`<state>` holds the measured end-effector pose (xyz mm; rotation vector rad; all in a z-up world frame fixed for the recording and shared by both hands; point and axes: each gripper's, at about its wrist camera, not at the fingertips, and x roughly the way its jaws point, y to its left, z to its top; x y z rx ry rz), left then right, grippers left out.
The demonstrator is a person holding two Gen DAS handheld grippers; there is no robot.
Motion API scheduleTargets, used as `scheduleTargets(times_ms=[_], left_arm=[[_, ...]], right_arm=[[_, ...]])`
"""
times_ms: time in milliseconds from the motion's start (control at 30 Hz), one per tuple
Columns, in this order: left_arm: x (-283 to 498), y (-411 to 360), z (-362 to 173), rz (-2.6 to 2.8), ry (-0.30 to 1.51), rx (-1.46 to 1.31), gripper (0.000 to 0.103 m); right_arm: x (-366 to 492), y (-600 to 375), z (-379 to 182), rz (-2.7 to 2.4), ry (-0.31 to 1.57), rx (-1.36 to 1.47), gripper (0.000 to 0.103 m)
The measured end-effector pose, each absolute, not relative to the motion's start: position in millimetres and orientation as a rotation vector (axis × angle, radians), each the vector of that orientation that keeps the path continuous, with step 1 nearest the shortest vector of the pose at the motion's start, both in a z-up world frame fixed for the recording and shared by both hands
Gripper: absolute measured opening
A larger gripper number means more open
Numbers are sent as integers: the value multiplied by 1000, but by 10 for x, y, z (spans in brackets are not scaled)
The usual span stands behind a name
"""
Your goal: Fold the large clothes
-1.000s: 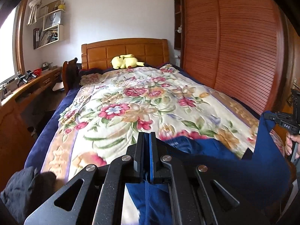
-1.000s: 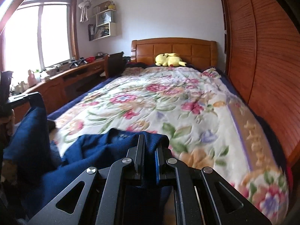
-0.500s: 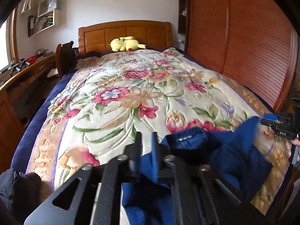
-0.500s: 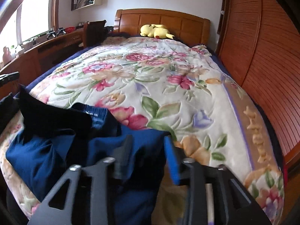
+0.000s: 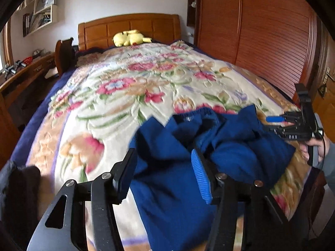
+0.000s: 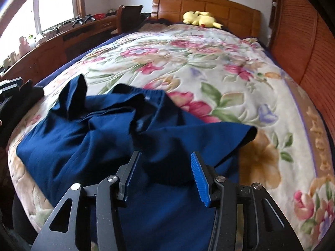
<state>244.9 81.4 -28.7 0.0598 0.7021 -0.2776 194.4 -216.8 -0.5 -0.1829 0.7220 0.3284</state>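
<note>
Far to the left of the left claw (image 5: 164, 165) a dark heap of cloth (image 5: 19, 179) sits at the bed's near corner, and further off on that side a wooden table (image 5: 25, 71) runs along the wall with a chair (image 5: 62, 52) at its end. The left claw stands open: its jaws have just been spreading, and the pads press on nothing, though the blue garment (image 5: 219, 152) lies below and between them. The garment is rumpled on the flowered bedspread (image 5: 129, 87), just ahead of this claw and reaching away to its right, with its elastic waistband at the far edge of the heap. Straight ahead, well beyond it, a yellow plush toy (image 5: 129, 37) rests against the wooden headboard (image 5: 129, 28). Off to the right, at the bed's edge, the right claw (image 5: 278, 121) shows, held in a hand (image 5: 314, 148), its blue pad just past the cloth; slatted wardrobe doors (image 5: 261, 31) rise behind it.

From the right claw (image 6: 165, 171), the same garment (image 6: 104, 129) spreads ahead and to the left, one loose flap reaching out to the right in front of the fingers (image 6: 200, 177). These jaws also stand apart and grip nothing, having just opened; cloth lies under the gap. To the right of this claw there is only bedspread (image 6: 240, 62).
</note>
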Motion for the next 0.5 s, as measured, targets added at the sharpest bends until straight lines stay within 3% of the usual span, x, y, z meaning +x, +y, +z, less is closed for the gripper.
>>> scheduleTargets(times_ms=[200, 500], left_arm=[[2243, 807, -577, -305, 745, 38, 55], [2141, 923, -750, -305, 764, -8, 55]], right_arm=[[1863, -2243, -55, 341, 776, -232, 50], [2471, -2338, -240, 247, 897, -297, 50]])
